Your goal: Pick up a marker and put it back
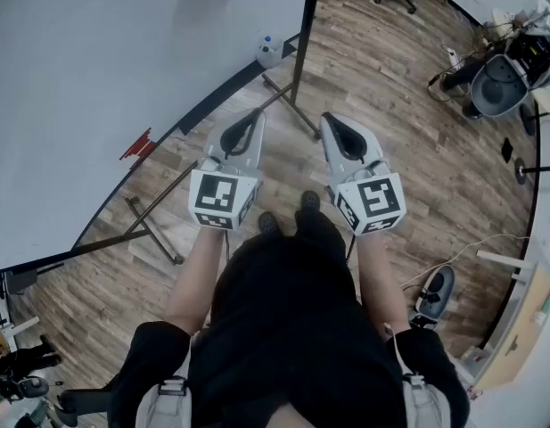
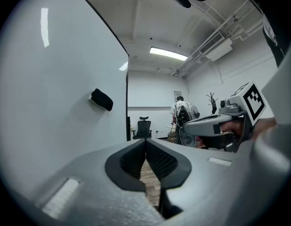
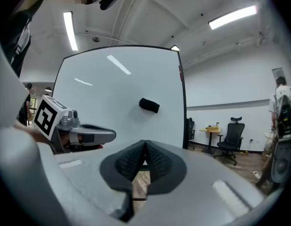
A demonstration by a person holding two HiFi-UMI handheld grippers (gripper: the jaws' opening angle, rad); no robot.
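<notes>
In the head view the left gripper [image 1: 255, 116] and the right gripper [image 1: 328, 121] are held side by side, near the whiteboard [image 1: 96, 61]. A small red thing [image 1: 138, 145] at its edge is possibly the marker, but this cannot be confirmed. In the left gripper view the jaws are seen pressed together, with nothing between them. In the right gripper view the jaws are likewise closed and empty. The pick-up is judged not yet begun: the marker must be located and approached, and one gripper opened.

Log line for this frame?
left claw: shut, empty | right claw: shut, empty | whiteboard ahead, eraser on it
</notes>
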